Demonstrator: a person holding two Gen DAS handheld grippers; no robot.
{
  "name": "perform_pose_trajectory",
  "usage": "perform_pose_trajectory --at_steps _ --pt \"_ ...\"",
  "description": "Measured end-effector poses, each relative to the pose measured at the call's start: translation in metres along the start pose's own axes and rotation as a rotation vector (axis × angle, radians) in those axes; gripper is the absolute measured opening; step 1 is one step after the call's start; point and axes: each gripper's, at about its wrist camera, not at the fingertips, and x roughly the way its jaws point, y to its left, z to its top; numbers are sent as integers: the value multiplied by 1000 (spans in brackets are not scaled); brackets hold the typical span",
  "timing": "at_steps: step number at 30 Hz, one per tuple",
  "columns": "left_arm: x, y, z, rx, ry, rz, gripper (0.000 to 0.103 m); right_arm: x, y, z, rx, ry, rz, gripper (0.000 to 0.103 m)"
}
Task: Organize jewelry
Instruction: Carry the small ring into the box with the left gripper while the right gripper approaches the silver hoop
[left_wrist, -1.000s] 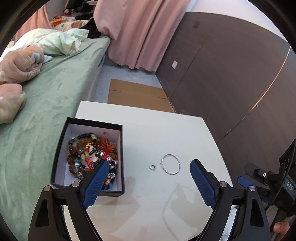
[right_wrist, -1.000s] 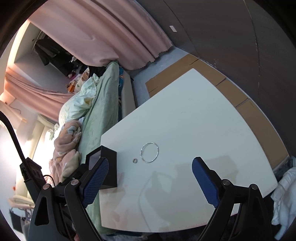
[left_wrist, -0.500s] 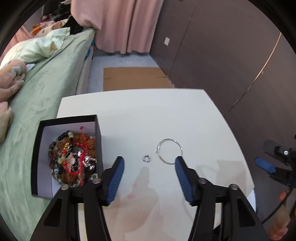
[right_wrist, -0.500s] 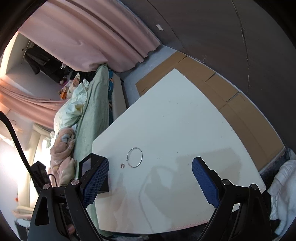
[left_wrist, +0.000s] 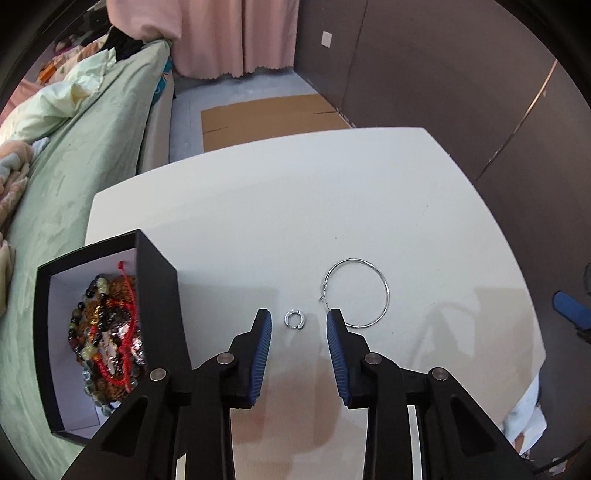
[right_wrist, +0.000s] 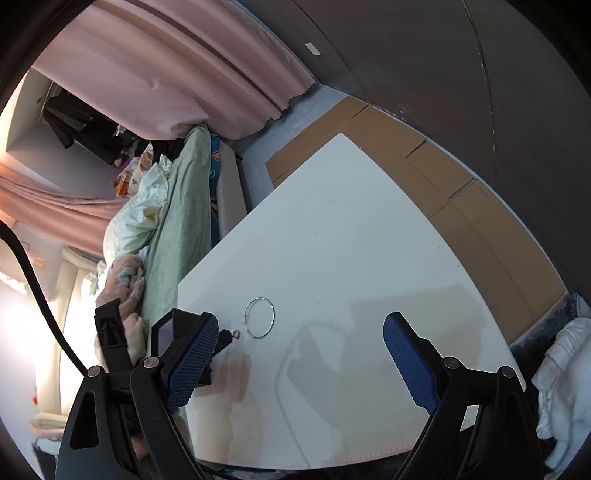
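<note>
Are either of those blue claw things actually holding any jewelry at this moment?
No. The left gripper is open, its fingers straddling the small ring on the table without touching it. The right gripper is wide open, empty.

I see a white table (left_wrist: 332, 206) carrying a silver hoop (left_wrist: 356, 293) and a small silver ring (left_wrist: 293, 319). Near its left edge, the box (left_wrist: 159, 295) is black outside and white inside, filled with red cord and brown, black and pale beads (left_wrist: 107, 332). Both grippers' pads (left_wrist: 263, 354) are blue with a ribbed texture on black frames. The curtain (left_wrist: 236, 33) is pink, the bedsheet (left_wrist: 85, 155) pale green.
</note>
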Motion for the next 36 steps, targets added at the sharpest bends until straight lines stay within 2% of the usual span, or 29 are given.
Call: perform_pose_trajectory --at_steps 9,14,18,24,36 --pt "17 -7 1 40 21 60 24 11 3 2 -7 27 -23 92" --pt "18 -7 1 54 9 70 13 20 10 2 -24 45 -28 92" --pt "17 -2 2 37 13 48 13 29 13 0 -37 65 -36 92" --pt "0 6 4 3 -25 22 13 44 18 1 -70 102 -49 92" --pt "-46 42 4 -91 -115 -32 13 76 50 -1 -250 161 -86 92"
